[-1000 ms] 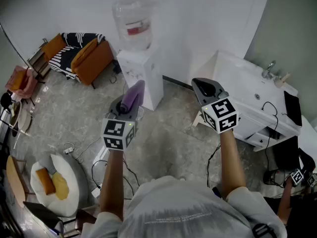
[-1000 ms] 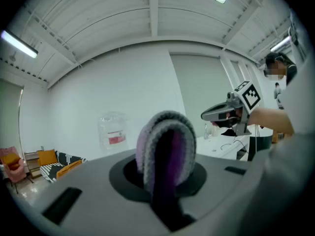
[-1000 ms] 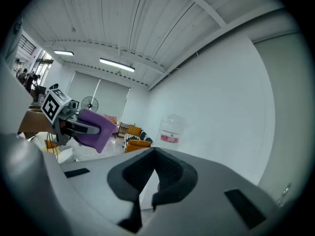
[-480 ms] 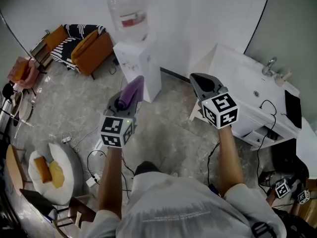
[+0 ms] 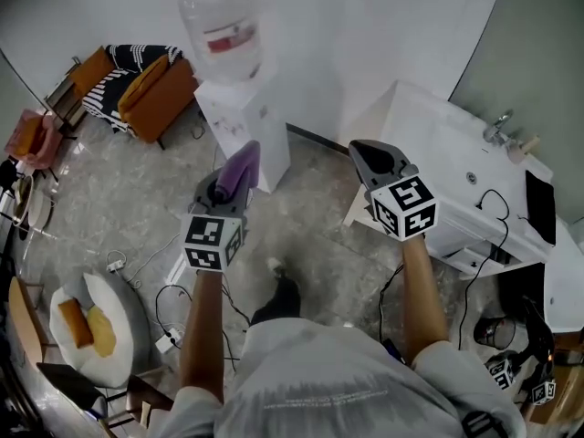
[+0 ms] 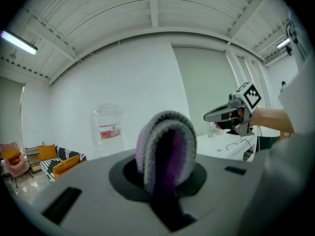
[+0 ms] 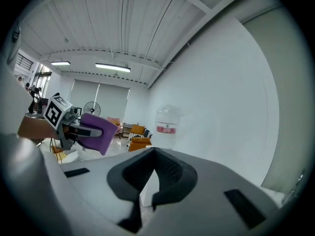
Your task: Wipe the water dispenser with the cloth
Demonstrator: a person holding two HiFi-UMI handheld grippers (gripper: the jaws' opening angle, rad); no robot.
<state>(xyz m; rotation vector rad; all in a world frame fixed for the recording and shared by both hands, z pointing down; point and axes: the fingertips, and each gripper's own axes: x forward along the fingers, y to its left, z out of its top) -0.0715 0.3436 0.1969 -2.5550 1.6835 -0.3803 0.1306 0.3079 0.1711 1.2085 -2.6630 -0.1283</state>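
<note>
The white water dispenser (image 5: pixel 239 126) stands against the far wall with a clear bottle (image 5: pixel 219 36) on top. My left gripper (image 5: pixel 239 170) is shut on a folded purple cloth (image 5: pixel 239 172), held a short way in front of the dispenser. The cloth (image 6: pixel 165 149) bulges from the jaws in the left gripper view, with the bottle (image 6: pixel 107 129) behind. My right gripper (image 5: pixel 372 160) is shut with nothing in it, off to the dispenser's right. In the right gripper view the bottle (image 7: pixel 167 124) and the cloth (image 7: pixel 98 130) both show.
A white counter with a sink and tap (image 5: pixel 474 185) stands at the right. An orange sofa with a striped cushion (image 5: pixel 137 89) sits at the left of the dispenser. Cables (image 5: pixel 178 313) run over the marble floor near a round cushion (image 5: pixel 100 322).
The view has moved closer to the dispenser, which has shifted left in the frame. A foot now shows below between the arms. Both grippers keep their pose.
</note>
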